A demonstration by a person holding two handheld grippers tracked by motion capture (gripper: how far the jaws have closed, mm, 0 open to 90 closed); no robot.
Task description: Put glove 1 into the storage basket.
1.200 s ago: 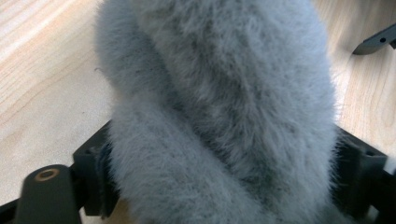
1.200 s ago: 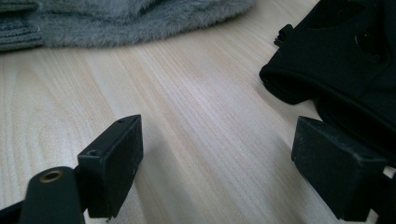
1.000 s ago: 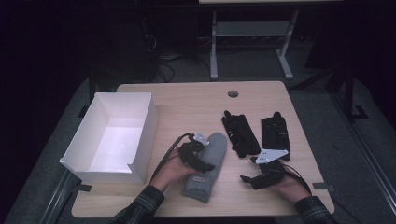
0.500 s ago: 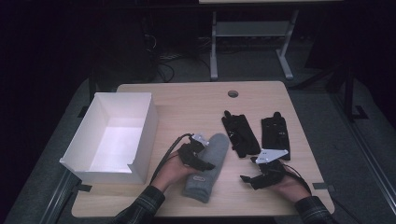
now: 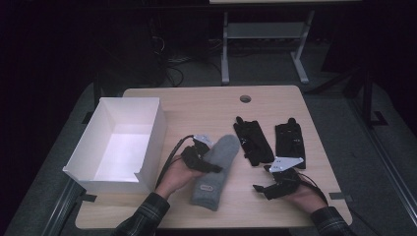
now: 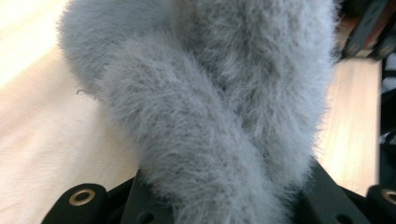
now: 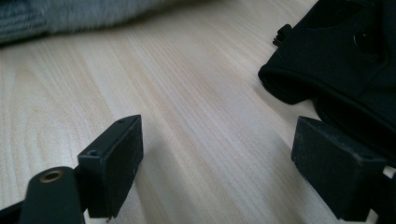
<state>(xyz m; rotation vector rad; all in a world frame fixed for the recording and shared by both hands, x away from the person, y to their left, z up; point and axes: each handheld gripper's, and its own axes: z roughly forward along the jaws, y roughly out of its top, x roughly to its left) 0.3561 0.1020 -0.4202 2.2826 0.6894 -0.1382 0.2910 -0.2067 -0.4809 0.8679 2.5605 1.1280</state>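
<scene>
On the table [image 5: 206, 103], the box [image 5: 118, 142] lies at left, the sock [image 5: 216, 172] at centre, and two gloves [image 5: 253, 140] [image 5: 290, 142] lie side by side at right, beyond the right gripper [image 5: 263, 188].

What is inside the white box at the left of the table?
The white box shows a bare white floor with nothing lying on it. Its near wall covers a narrow strip of the floor, so that strip cannot be checked.
</scene>
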